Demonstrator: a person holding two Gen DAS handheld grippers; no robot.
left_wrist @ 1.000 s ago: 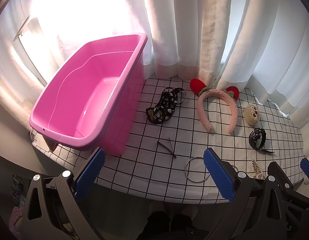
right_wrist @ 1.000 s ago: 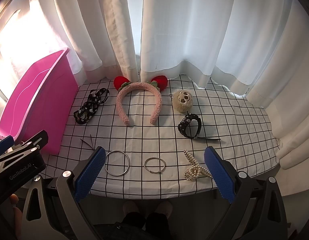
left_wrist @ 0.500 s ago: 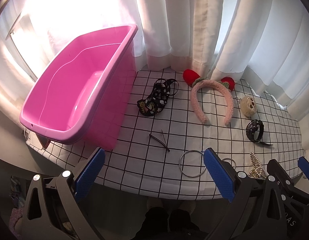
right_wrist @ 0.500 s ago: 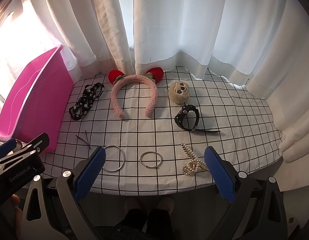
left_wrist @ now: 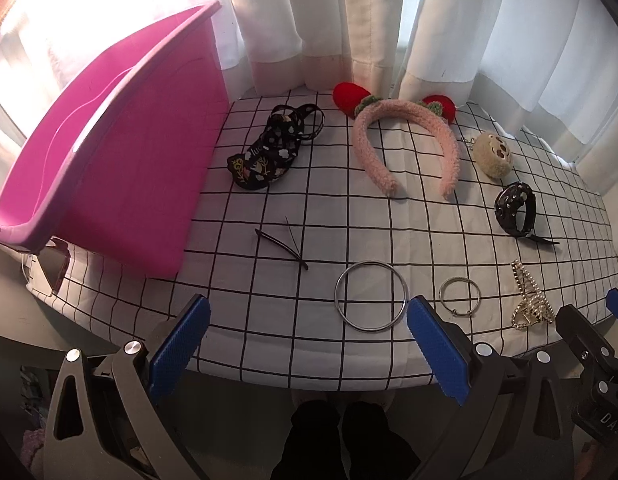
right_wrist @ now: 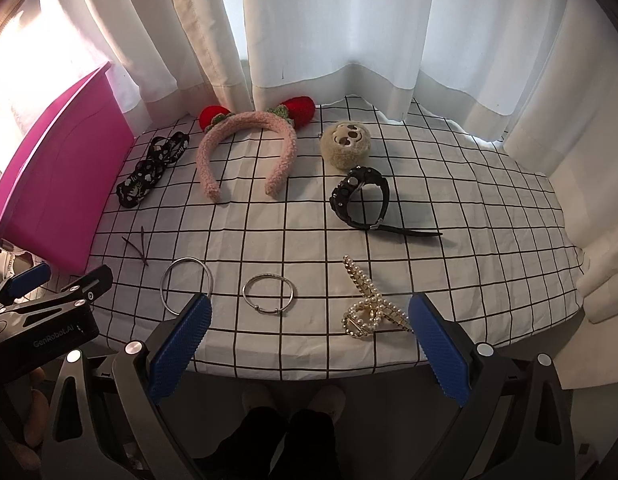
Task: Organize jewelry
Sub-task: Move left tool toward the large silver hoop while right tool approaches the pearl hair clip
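Observation:
A pink bin (left_wrist: pixel 109 168) stands at the table's left. On the checked cloth lie a black patterned headband (left_wrist: pixel 269 152), a pink fuzzy headband (left_wrist: pixel 405 136), a plush sloth charm (right_wrist: pixel 345 145), a black watch (right_wrist: pixel 361 200), dark hairpins (left_wrist: pixel 283 242), a large silver ring (left_wrist: pixel 371 297), a small bangle (right_wrist: pixel 269 294) and a pearl hair claw (right_wrist: pixel 371 306). My left gripper (left_wrist: pixel 309 344) is open at the front edge, near the large ring. My right gripper (right_wrist: pixel 309 344) is open over the front edge, near the bangle and claw. Both are empty.
White curtains (right_wrist: pixel 329 28) hang close behind and to the right of the table. The table's front edge (right_wrist: pixel 309 368) runs just ahead of both grippers. The person's legs (right_wrist: pixel 285 428) show below.
Both grippers have moved forward and lower toward the table, so the items look larger. The left view has swung right, away from the bin. Nothing on the table has moved.

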